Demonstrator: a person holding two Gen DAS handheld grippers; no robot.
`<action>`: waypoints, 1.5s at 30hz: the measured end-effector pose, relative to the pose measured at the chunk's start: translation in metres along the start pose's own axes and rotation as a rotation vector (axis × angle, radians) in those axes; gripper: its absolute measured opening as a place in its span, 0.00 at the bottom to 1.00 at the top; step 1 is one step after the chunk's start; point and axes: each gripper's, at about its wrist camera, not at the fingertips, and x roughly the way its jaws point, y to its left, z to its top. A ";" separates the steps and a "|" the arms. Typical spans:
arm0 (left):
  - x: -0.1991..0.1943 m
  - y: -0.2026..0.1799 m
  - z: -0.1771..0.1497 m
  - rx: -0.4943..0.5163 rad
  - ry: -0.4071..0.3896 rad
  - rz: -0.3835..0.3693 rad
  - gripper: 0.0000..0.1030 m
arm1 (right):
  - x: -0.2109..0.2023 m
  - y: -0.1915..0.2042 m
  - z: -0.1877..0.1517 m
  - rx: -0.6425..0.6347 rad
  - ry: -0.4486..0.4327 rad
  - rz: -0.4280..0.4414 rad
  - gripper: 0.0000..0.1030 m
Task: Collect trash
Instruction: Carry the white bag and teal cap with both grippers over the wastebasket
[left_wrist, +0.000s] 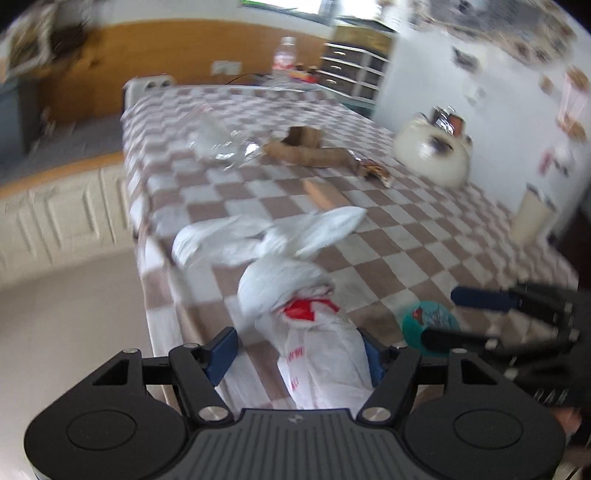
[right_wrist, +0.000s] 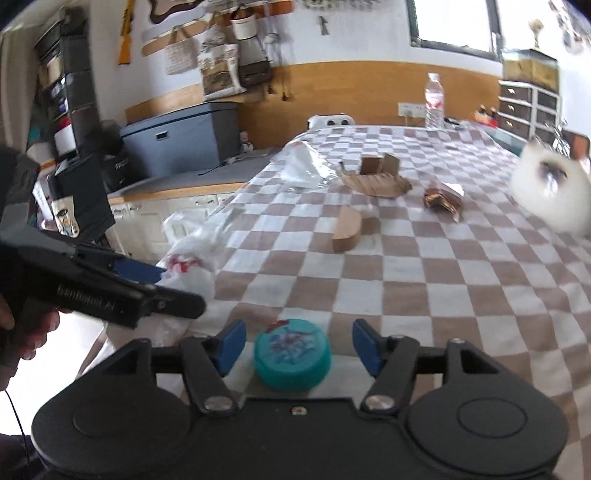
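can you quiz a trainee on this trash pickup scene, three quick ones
1. True or false: the right tool is clamped on the teal lid.
2. What lies between the left tool's fingers? A) white plastic bag B) water bottle C) cardboard scrap
3. Fill in: everything lies on a brown and white ____ cloth.

Key:
1. False; its fingers stand apart on either side of the lid, not touching.
2. A, the white plastic bag.
3. Checkered.

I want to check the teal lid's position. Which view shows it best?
The right wrist view: the teal lid lies whole and sharp between the open right claw's fingers. The left wrist view shows it blurred at the edge, partly hidden.
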 end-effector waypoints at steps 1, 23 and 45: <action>-0.001 -0.001 -0.001 -0.013 -0.005 0.009 0.67 | 0.000 0.004 -0.001 -0.013 0.003 -0.008 0.63; -0.015 -0.009 -0.012 -0.018 -0.137 0.128 0.54 | 0.003 0.026 -0.008 -0.003 -0.004 -0.134 0.47; -0.116 0.053 -0.025 -0.051 -0.290 0.250 0.54 | -0.021 0.100 0.039 -0.003 -0.163 -0.155 0.47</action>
